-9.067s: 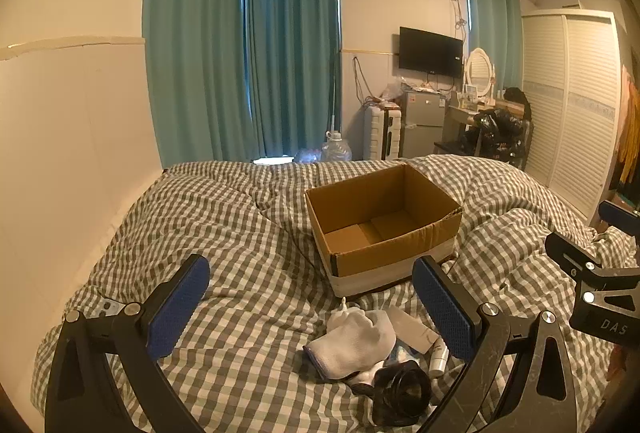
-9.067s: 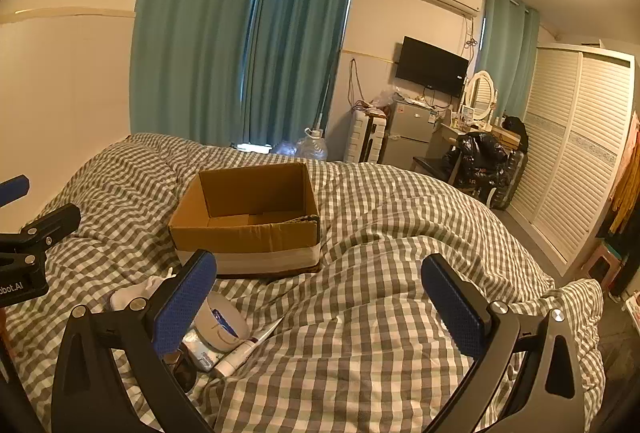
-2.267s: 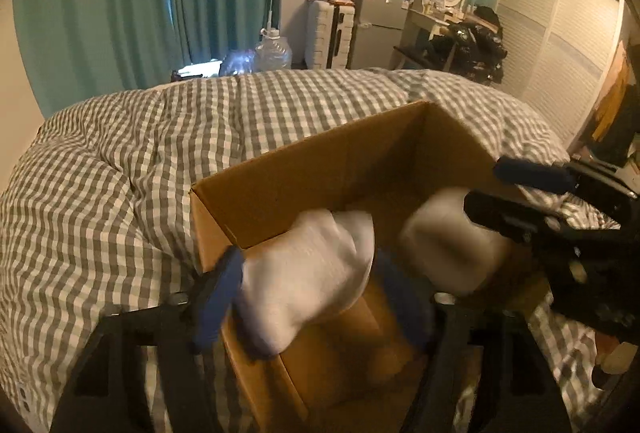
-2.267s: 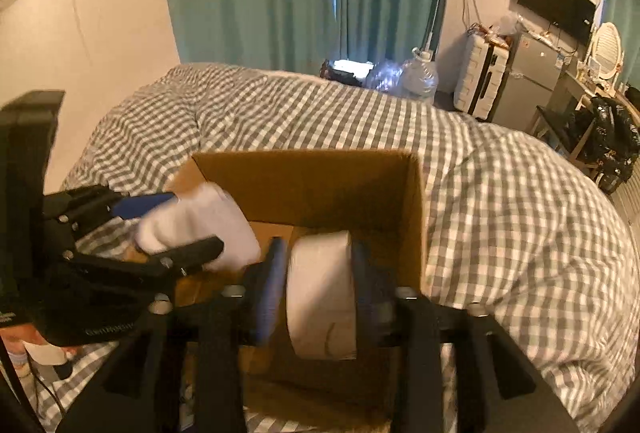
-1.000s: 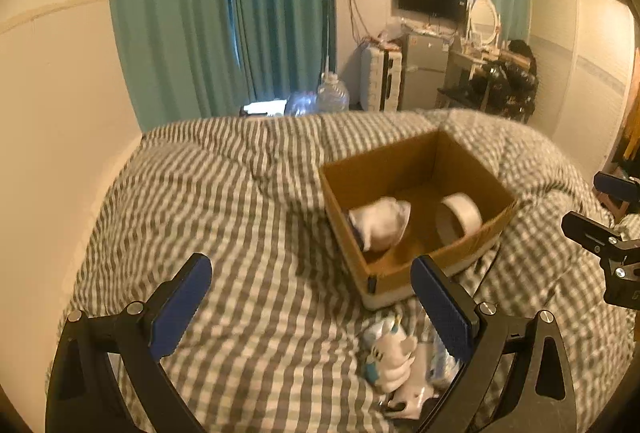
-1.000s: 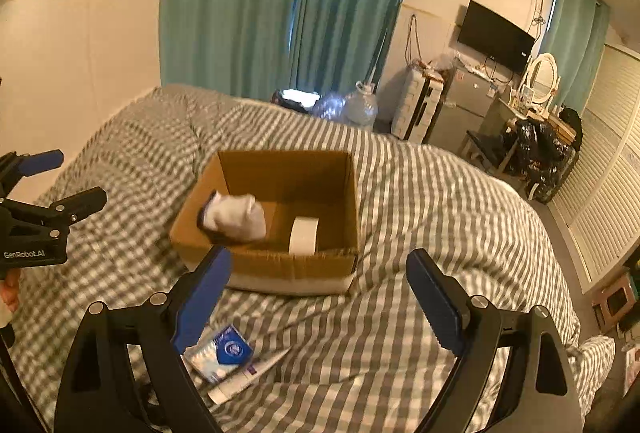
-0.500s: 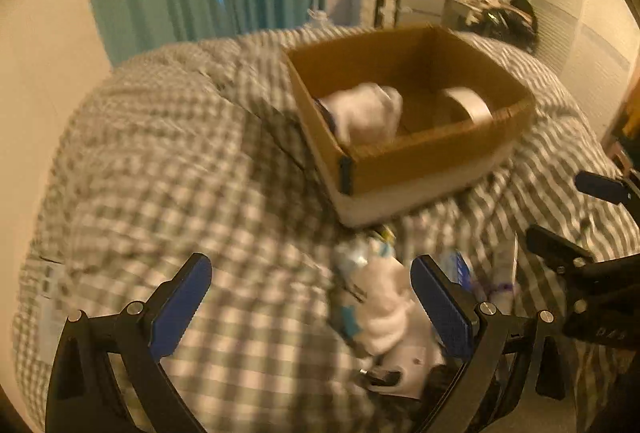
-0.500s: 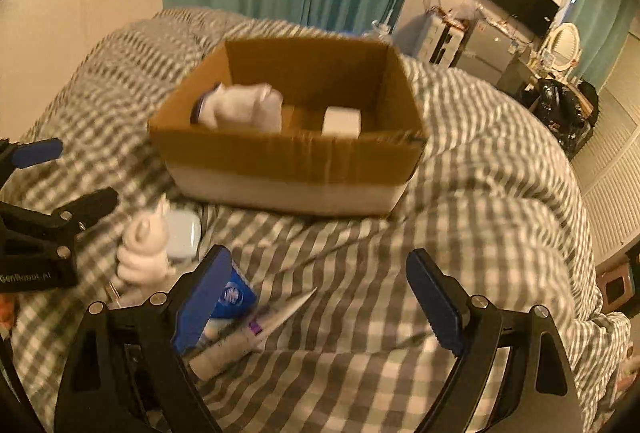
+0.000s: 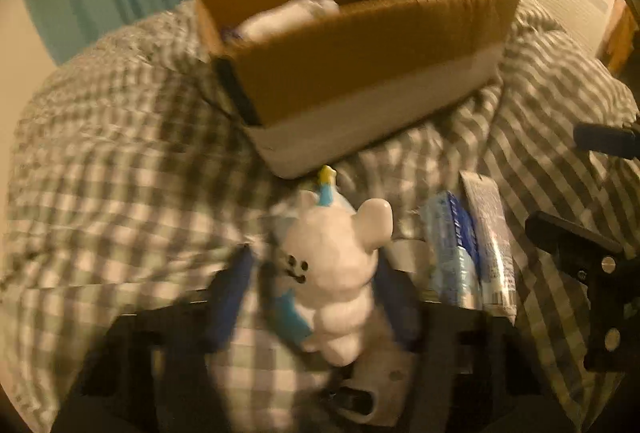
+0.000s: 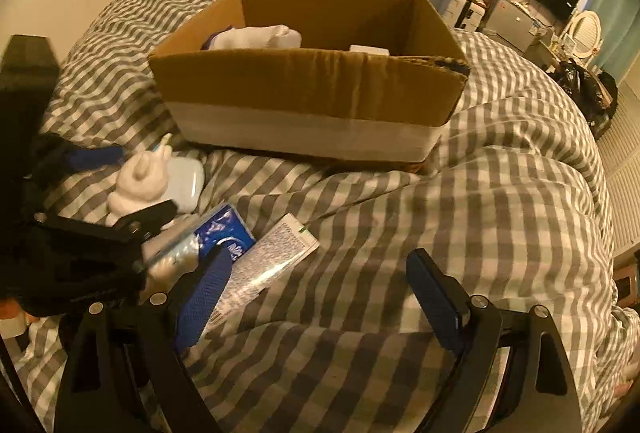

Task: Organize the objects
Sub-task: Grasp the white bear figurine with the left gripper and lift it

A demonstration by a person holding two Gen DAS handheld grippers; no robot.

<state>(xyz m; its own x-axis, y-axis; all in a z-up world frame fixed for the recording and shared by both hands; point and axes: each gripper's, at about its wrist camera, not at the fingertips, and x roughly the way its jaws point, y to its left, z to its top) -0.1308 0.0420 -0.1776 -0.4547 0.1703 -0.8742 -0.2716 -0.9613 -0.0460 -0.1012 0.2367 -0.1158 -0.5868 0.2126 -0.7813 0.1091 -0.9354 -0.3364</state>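
A white bear-like toy (image 9: 336,245) with a blue hat lies on the checked duvet in front of the cardboard box (image 9: 360,45). My left gripper (image 9: 312,281) straddles it and its jaws are closing, with a strip of duvet showing between the left pad and the toy. In the right wrist view the toy (image 10: 136,177) sits between the left gripper's (image 10: 138,183) fingers. My right gripper (image 10: 318,273) is open over bare duvet, its left finger beside a white tube (image 10: 276,253) and a blue packet (image 10: 224,229). A white sock (image 10: 256,35) and a tape roll (image 10: 368,50) lie in the box (image 10: 304,85).
A small white case (image 10: 184,181) rests behind the toy. The tube (image 9: 492,233) and blue packet (image 9: 452,245) lie right of the toy, with the right gripper (image 9: 580,185) beyond them. Furniture and louvred wardrobe doors (image 10: 624,169) stand past the bed's right edge.
Both grippers have dropped toward the duvet and tilted down. The left gripper's jaws went from wide apart to narrow around the white toy. The right gripper's jaws kept their width.
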